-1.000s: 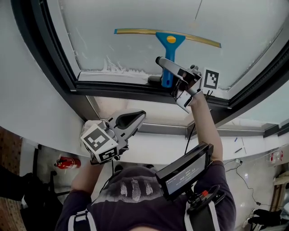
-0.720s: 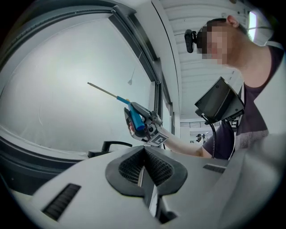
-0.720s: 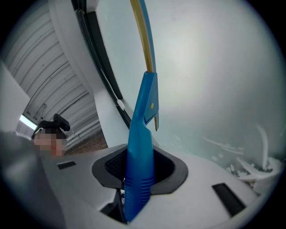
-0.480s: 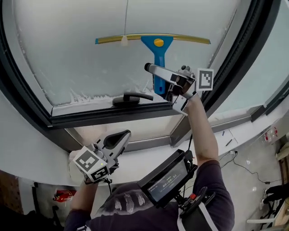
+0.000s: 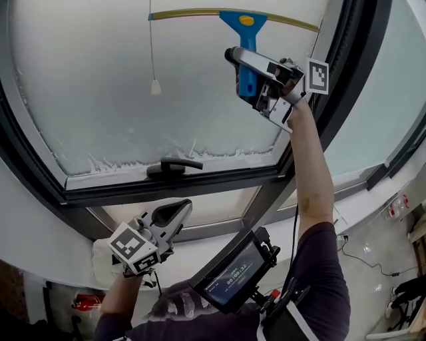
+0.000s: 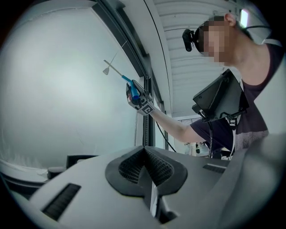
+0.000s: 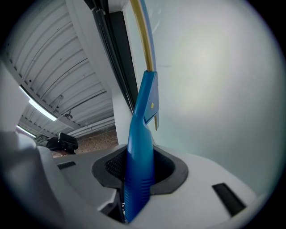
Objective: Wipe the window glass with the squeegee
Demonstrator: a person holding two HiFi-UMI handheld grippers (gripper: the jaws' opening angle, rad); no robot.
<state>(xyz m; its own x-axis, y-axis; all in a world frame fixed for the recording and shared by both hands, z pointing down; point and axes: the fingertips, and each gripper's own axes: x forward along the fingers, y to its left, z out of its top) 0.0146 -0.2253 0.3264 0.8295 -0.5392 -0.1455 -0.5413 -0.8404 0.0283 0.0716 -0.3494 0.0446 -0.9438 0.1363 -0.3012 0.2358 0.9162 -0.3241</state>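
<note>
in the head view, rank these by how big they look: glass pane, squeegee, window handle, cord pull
Largest to smallest:
1. glass pane
2. squeegee, whose blade spans a good part of the pane
3. window handle
4. cord pull
All are at the window, so nearness hardly skews the order.

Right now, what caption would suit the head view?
Right gripper holds a blue squeegee high on the window glass; left gripper hangs shut below.
</note>
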